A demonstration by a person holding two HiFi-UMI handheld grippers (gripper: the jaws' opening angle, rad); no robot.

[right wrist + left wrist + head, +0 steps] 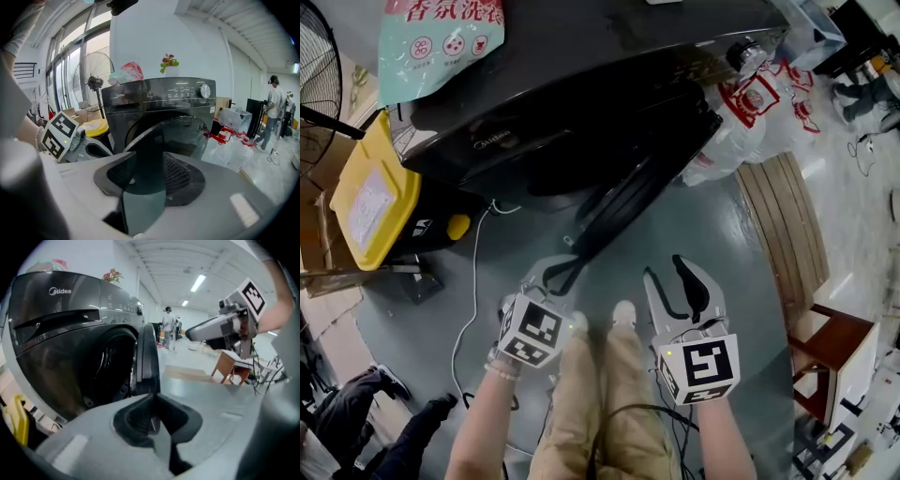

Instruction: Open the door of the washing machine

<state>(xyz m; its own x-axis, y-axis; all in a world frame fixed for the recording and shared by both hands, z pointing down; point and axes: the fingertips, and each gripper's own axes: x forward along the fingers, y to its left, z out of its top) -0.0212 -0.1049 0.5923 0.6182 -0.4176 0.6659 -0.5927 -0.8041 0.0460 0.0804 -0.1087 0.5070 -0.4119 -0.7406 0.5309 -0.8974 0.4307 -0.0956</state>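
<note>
One washing machine [581, 56] stands ahead, its single round door [623, 202] swung partway out toward the person, who holds two grippers low in front of it. The left gripper [570, 267] has its jaws drawn together, with the tips right at the door's outer rim. The right gripper [664, 268] has its jaws well apart with nothing between them, just short of the door.
</note>
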